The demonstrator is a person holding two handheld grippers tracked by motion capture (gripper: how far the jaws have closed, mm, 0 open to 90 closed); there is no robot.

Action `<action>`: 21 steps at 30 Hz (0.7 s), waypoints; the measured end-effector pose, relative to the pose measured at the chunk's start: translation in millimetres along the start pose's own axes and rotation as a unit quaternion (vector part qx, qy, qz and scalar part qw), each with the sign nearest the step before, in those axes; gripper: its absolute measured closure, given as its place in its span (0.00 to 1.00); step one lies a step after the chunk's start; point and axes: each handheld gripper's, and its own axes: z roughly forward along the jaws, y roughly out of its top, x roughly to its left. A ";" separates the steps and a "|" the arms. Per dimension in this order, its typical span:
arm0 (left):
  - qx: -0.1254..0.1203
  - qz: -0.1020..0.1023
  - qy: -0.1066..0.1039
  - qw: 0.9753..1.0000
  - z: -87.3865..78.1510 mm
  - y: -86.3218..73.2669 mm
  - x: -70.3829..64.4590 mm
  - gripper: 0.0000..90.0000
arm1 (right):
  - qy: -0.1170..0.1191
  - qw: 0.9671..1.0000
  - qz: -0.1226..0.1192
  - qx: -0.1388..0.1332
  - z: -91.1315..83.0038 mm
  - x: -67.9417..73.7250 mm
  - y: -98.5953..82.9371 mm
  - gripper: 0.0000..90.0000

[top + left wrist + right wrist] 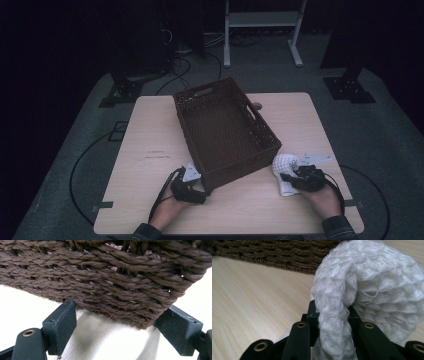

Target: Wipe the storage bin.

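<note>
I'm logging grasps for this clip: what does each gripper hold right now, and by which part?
The right gripper pinches a bunched fold of the white knitted cloth. The left gripper holds nothing, its jaws open astride the near corner of the wicker basket.

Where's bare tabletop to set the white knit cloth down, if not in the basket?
Widest free patch: the table left of the basket. Another lies along the near edge between both hands. It is crowded by the basket's near corner, where the open left claw sits, and around the right claw pinching the white knit cloth.

White knit cloth, bunched, beside brown wicker basket
</note>
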 end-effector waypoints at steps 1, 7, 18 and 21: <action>0.000 0.000 0.000 1.000 0.0 0.0 0.0 0.20 | 0.001 1.000 -0.002 -0.001 1.4 0.2 1.2 0.80; 0.000 0.000 0.000 1.000 0.0 0.0 0.0 0.20 | 0.017 1.000 -0.005 -0.012 6.7 5.7 7.9 0.80; 0.000 0.000 0.000 1.000 0.0 0.0 0.0 0.20 | 0.030 0.996 -0.023 -0.077 -15.1 17.8 33.1 0.80; 0.000 0.000 0.000 1.000 0.0 0.0 0.0 0.20 | 0.037 0.995 -0.021 -0.089 -23.0 19.7 39.1 0.80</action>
